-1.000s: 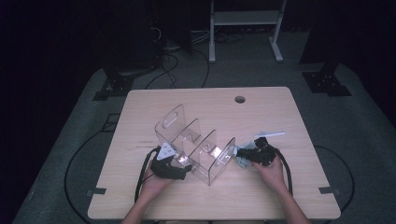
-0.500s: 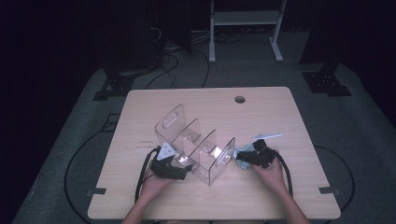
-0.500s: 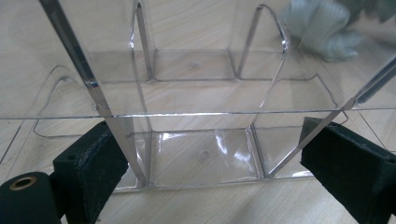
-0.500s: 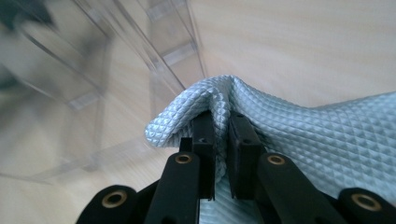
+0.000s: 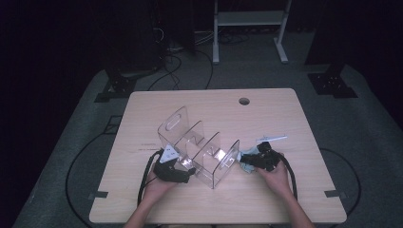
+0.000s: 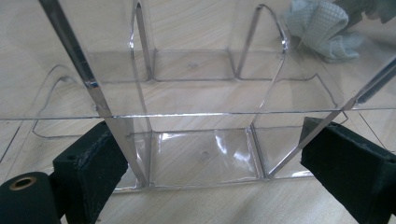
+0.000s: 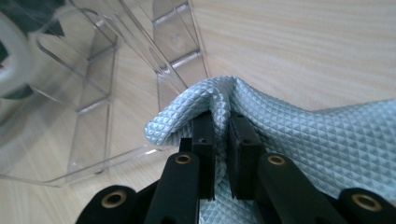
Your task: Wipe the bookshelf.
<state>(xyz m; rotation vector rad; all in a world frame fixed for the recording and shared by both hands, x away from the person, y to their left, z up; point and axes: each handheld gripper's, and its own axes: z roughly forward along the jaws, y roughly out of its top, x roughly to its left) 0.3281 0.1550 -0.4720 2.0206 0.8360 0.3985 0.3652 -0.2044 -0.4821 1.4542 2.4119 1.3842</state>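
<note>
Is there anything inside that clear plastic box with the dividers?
The clear organizer looks empty: bare wood shows through its compartments. The light blue cloth sits outside it, pinched by the right gripper.

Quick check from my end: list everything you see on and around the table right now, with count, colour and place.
Table: one, light wood, centre, with a round hole near the far edge.
Organiser: one, clear plastic with dividers and a handle cut-out, middle of the table.
Cloth: one, pale blue-grey, waffle-textured, on the table at the organiser's right end.
Pale slim object: one, on the table beyond the right hand; too small to identify.
White stand: one, on the floor behind the table.
Cables: several, black, on the floor.
Left gripper: black, jaws wide on either side of the organiser's near end; contact unclear.
Right gripper: black, shut on the cloth.
Hands: two, at the near edge.
</note>
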